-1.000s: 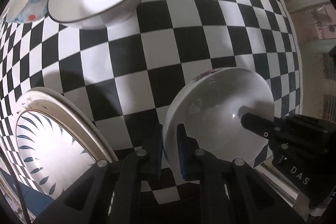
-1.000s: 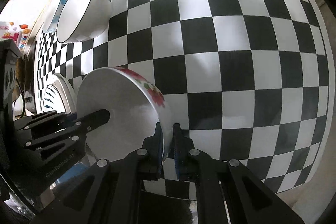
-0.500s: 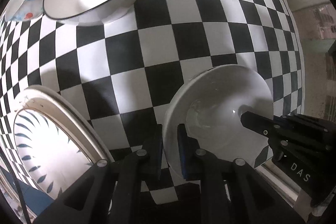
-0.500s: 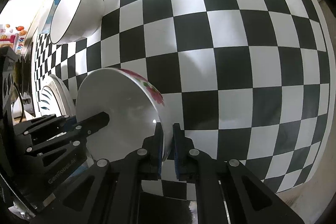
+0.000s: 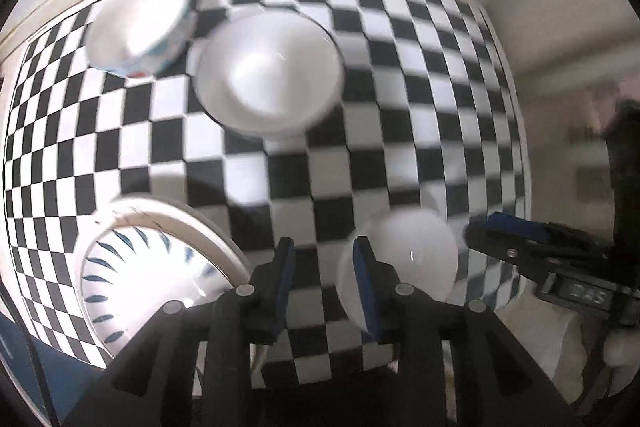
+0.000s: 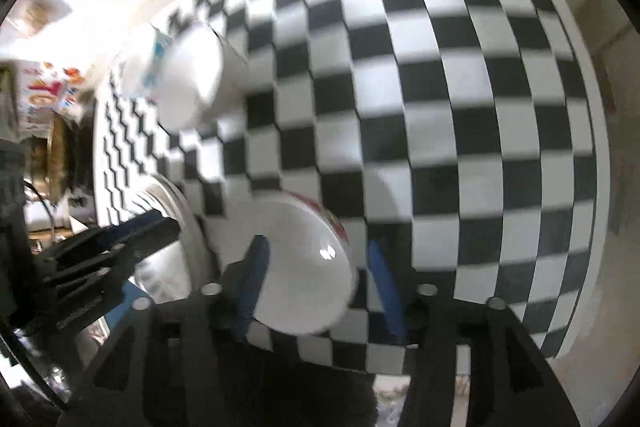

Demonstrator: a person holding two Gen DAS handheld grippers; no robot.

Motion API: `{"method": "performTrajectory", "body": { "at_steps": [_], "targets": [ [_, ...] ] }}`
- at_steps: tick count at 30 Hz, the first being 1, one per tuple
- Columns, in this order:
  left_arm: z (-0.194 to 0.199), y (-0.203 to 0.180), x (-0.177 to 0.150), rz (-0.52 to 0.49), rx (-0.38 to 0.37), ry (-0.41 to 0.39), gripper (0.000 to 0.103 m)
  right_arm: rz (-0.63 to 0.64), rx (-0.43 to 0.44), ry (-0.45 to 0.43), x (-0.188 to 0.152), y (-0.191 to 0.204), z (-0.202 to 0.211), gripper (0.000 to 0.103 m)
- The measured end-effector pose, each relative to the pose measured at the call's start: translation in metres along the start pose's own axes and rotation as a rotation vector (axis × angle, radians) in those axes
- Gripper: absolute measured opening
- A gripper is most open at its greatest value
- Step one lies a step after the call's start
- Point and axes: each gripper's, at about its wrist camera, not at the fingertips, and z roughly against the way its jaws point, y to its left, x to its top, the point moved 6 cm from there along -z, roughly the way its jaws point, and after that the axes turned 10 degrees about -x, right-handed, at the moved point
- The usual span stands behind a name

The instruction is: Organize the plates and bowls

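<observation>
A: Bowls first. Which step is this?

B: Release, I judge. Both sets of jaws have just been opening. The left gripper (image 5: 322, 263) stands parted with only checkered cloth between its pads, and the flowered bowl (image 5: 404, 259) sits just right of its right finger. The right gripper (image 6: 318, 279) is spread wider; in its own view the same flowered bowl (image 6: 308, 267) lies between the pads, and neither seems to press on it, though blur makes that hard to swear to.

A: So the bowl is down?

B: It looks set on the checkered tablecloth (image 5: 400, 87), near the front edge, beside the leaf-pattern plate (image 5: 152, 267). Neither tool carries anything.

A: And the others?

B: The black-rimmed white bowl (image 5: 270, 79) and the blue-dotted bowl (image 5: 138, 27) stand together at the far side, touching or nearly so; I cannot tell which.

A: Next move?

B: Probably clearing the rim, then going for another bowl to nest or group. That calls for lifting straight away so no finger clips the flowered bowl, and for pinching a thin rim squarely.

A: Any writing?

B: "DAS" on the body of the right gripper (image 5: 516, 247), seen from the left wrist. A colourful printed box (image 6: 44, 95) at the left edge of the right view has lettering too blurred to read
</observation>
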Motion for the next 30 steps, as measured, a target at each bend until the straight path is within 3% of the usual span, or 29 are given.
{"method": "performTrajectory", "body": {
  "at_steps": [6,10,15,17,19,23,30],
  "targets": [
    [0.008,0.058,0.052,0.155,0.02,-0.054,0.028,0.04,0.022,-0.063,0.065,0.036,0.007,0.057],
    [-0.006,0.089,0.083,0.227,0.017,-0.034,0.028,0.045,0.041,-0.022,0.104,0.065,-0.024,0.057],
    [-0.031,0.092,0.103,0.222,0.019,0.001,0.027,0.048,0.037,0.05,0.132,0.09,-0.068,0.053],
    [-0.04,0.091,0.109,0.201,0.028,0.02,0.027,0.055,0.026,0.071,0.137,0.099,-0.082,0.041],
    [-0.044,0.089,0.112,0.182,0.039,0.025,0.015,0.057,-0.012,0.089,0.14,0.101,-0.092,0.03],
    [-0.046,0.09,0.117,0.164,0.06,0.022,0.011,0.062,-0.083,0.074,0.142,0.1,-0.095,0.009],
    [-0.039,0.089,0.12,0.153,0.064,0.011,0.011,0.063,-0.094,0.069,0.138,0.094,-0.091,0.008]
  ]
}}
